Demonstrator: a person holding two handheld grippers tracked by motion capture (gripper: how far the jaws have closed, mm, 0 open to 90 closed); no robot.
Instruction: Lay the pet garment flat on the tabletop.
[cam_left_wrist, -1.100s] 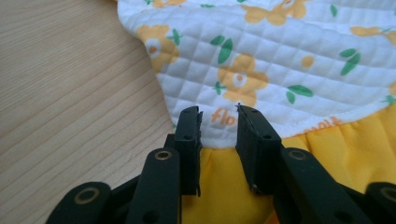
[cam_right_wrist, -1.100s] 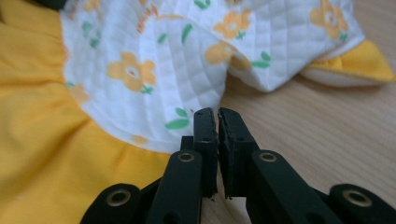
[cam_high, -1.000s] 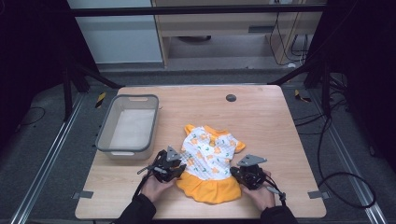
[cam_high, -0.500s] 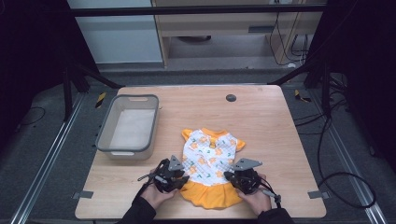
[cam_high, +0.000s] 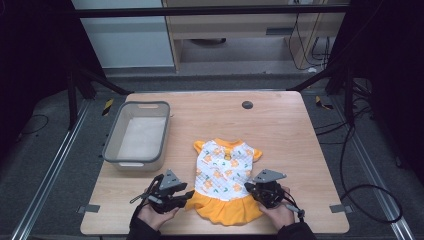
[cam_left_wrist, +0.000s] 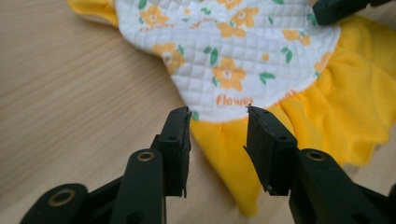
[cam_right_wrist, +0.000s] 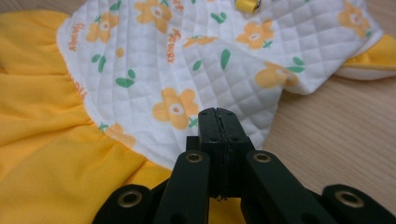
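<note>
One small dress (cam_high: 225, 180), white quilted top with orange flowers and a yellow skirt. One grey plastic tub (cam_high: 137, 135). Two hand-held grippers: left hand-held gripper (cam_high: 186, 195) and right hand-held gripper (cam_high: 251, 189), on either side of the dress. One wooden bench (cam_high: 280, 125).

The table (cam_high: 280, 125) sits evenly lit from overhead, with soft, short shadows and no glare, while the room beyond its edges falls dark. The gripper views are bright; their near black jaws look slightly soft, and far cloth blurs.
</note>
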